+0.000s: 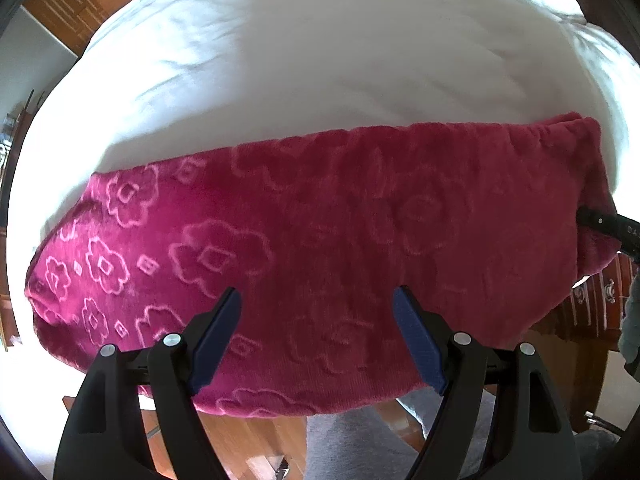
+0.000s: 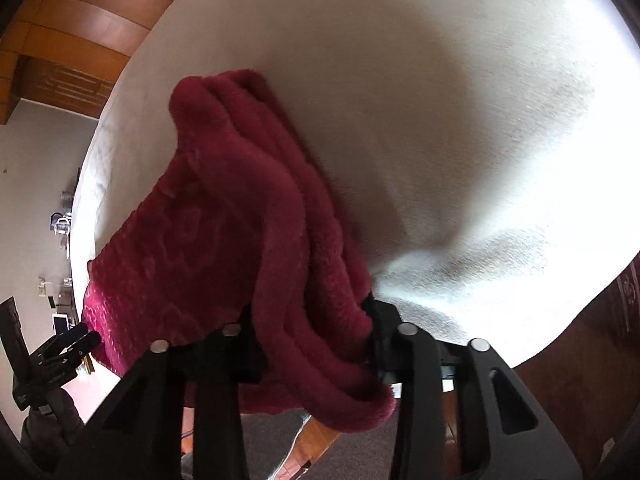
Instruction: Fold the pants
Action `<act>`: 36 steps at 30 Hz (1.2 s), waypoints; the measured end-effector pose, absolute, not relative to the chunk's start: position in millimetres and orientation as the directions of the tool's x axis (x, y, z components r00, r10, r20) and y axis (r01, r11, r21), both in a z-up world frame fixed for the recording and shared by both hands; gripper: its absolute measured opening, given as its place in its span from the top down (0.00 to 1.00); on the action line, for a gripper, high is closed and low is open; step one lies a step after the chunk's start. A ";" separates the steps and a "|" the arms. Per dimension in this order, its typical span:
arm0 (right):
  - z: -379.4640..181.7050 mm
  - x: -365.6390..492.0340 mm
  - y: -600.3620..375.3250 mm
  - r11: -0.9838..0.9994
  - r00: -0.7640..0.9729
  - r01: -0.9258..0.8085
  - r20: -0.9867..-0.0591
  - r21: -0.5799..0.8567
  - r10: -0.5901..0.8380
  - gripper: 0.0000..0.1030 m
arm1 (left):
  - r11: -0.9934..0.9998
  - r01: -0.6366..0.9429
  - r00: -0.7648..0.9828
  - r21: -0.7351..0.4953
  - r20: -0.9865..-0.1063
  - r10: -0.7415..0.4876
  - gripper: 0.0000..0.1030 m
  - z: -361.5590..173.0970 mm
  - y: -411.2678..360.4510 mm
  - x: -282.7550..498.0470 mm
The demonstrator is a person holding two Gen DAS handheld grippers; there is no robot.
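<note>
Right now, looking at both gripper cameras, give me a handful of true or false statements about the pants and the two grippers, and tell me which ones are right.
1. The pants are dark pink with a flower pattern. True.
2. The left gripper is clamped on the fabric. False: its jaws stand wide apart above the pants, gripping nothing.
3. The right gripper has bunched layers of the pants between its jaws. True.
4. The pants lie on a wooden floor. False: they lie on a white bed cover.
5. The pants are spread out as a long band in the left wrist view. True.

Right tongs (image 2: 316, 344) clamp the bunched crimson pants (image 2: 224, 240) — apparently several layers — over white bedding (image 2: 440, 120).
</note>
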State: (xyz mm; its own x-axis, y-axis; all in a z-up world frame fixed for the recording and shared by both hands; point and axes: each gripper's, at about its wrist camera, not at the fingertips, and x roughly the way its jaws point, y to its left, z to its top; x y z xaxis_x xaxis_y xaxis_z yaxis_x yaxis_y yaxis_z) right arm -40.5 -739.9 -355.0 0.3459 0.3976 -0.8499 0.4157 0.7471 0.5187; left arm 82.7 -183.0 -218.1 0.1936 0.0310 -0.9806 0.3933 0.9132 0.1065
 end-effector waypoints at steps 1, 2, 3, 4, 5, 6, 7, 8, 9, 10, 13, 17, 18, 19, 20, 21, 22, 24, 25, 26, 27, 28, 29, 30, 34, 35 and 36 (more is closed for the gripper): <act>-354.2 -38.7 -740.1 0.749 0.344 0.412 -0.850 0.519 0.400 0.69 | 0.915 0.389 0.195 0.106 -0.980 0.031 0.25 -212.0 -183.6 80.2; -353.5 -37.7 -739.8 0.751 0.343 0.408 -0.849 0.519 0.401 0.71 | 0.917 0.385 0.197 0.105 -0.980 0.029 0.25 -214.6 -177.5 78.5; -352.0 -36.4 -739.9 0.753 0.342 0.403 -0.849 0.520 0.403 0.72 | 0.919 0.381 0.200 0.105 -0.979 0.029 0.25 -213.2 -174.7 75.8; -350.6 -34.8 -738.3 0.756 0.341 0.399 -0.849 0.519 0.403 0.72 | 0.920 0.378 0.205 0.106 -0.978 0.028 0.25 -211.6 -172.0 73.2; -348.6 -33.5 -736.4 0.761 0.340 0.393 -0.850 0.516 0.401 0.73 | 0.921 0.374 0.211 0.107 -0.977 0.028 0.25 -209.3 -169.3 70.8; -345.0 -32.7 -734.3 0.767 0.343 0.380 -0.849 0.517 0.403 0.74 | 0.922 0.371 0.214 0.108 -0.976 0.028 0.25 -205.1 -168.7 69.7; -342.1 -29.8 -728.9 0.770 0.345 0.372 -0.847 0.519 0.404 0.74 | 0.924 0.368 0.218 0.108 -0.975 0.028 0.25 -200.9 -167.4 68.4; -338.6 -30.3 -729.3 0.774 0.348 0.363 -0.846 0.519 0.403 0.74 | 0.925 0.364 0.222 0.108 -0.975 0.026 0.25 -198.8 -165.3 67.8; -334.9 -29.6 -726.9 0.777 0.354 0.354 -0.844 0.520 0.403 0.74 | 0.927 0.359 0.228 0.108 -0.973 0.025 0.25 -196.3 -162.9 67.0; -332.5 -30.5 -727.7 0.779 0.358 0.350 -0.843 0.520 0.402 0.74 | 0.927 0.358 0.232 0.109 -0.972 0.025 0.25 -194.7 -161.8 66.3; -329.4 -30.5 -729.6 0.781 0.363 0.361 -0.848 0.510 0.386 0.74 | 0.925 0.364 0.243 0.111 -0.970 0.021 0.25 -189.9 -159.2 66.0; -326.9 -27.4 -726.3 0.777 0.367 0.379 -0.853 0.502 0.371 0.75 | 0.919 0.378 0.257 0.109 -0.966 0.009 0.25 -184.8 -154.7 74.3; -324.2 -27.5 -724.7 0.778 0.371 0.379 -0.852 0.501 0.369 0.76 | 0.918 0.381 0.262 0.107 -0.965 0.004 0.25 -183.0 -151.9 76.8; -321.0 -27.8 -723.4 0.777 0.374 0.380 -0.851 0.502 0.367 0.76 | 0.918 0.382 0.266 0.109 -0.964 0.003 0.25 -181.5 -148.5 79.5; -316.4 -27.2 -720.2 0.775 0.381 0.378 -0.848 0.507 0.369 0.76 | 0.918 0.381 0.269 0.109 -0.963 0.002 0.25 -180.3 -146.1 81.9; -312.7 -27.0 -718.0 0.774 0.386 0.374 -0.844 0.511 0.371 0.76 | 0.921 0.375 0.275 0.103 -0.962 -0.004 0.25 -177.6 -140.3 85.8; -306.8 -27.6 -717.3 0.777 0.391 0.366 -0.842 0.513 0.372 0.76 | 0.923 0.372 0.277 0.100 -0.961 -0.007 0.25 -176.4 -136.9 87.9; -297.4 -27.8 -714.2 0.780 0.400 0.349 -0.835 0.519 0.377 0.77 | 0.927 0.364 0.277 0.091 -0.961 -0.014 0.25 -174.4 -126.7 93.9; -290.6 -27.8 -711.1 0.779 0.409 0.340 -0.829 0.526 0.381 0.77 | 0.927 0.364 0.277 0.090 -0.961 -0.015 0.25 -174.1 -123.1 96.0; -284.9 -28.1 -708.5 0.776 0.418 0.332 -0.821 0.536 0.388 0.77 | 0.927 0.365 0.278 0.091 -0.960 -0.015 0.25 -173.8 -120.6 97.5; -281.1 -28.9 -707.6 0.774 0.424 0.326 -0.816 0.543 0.393 0.77 | 0.927 0.365 0.279 0.090 -0.960 -0.017 0.25 -173.5 -115.7 100.3; -275.5 -29.0 -703.9 0.775 0.430 0.318 -0.812 0.546 0.396 0.78 | 0.928 0.363 0.278 0.087 -0.961 -0.019 0.25 -173.7 -111.3 102.6; -270.6 -29.2 -699.9 0.778 0.434 0.310 -0.809 0.547 0.397 0.78 | 0.929 0.360 0.276 0.084 -0.961 -0.020 0.25 -173.8 -107.9 104.0; -264.9 -29.3 -694.0 0.779 0.437 0.299 -0.805 0.551 0.402 0.78 | 0.931 0.355 0.273 0.080 -0.962 -0.022 0.25 -174.6 -103.0 106.5; -250.9 -28.4 -679.2 0.783 0.448 0.268 -0.792 0.561 0.414 0.78 | 0.936 0.346 0.256 0.060 -0.966 -0.032 0.25 -179.0 -88.2 111.9; -247.2 -27.8 -674.2 0.782 0.452 0.261 -0.787 0.567 0.420 0.78 | 0.937 0.345 0.251 0.055 -0.967 -0.036 0.25 -180.2 -85.8 112.3; -243.7 -27.1 -668.8 0.781 0.454 0.252 -0.782 0.572 0.426 0.78 | 0.939 0.341 0.241 0.037 -0.969 -0.050 0.25 -182.0 -81.1 113.4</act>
State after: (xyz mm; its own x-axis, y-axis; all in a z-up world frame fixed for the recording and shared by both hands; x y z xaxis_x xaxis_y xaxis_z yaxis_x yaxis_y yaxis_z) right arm -27.1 -668.8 -243.7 0.4542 0.4262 -0.7823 0.2522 0.7807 0.5718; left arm 113.4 -81.1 -182.0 0.2406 -0.0496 -0.9694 0.3414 0.9392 0.0367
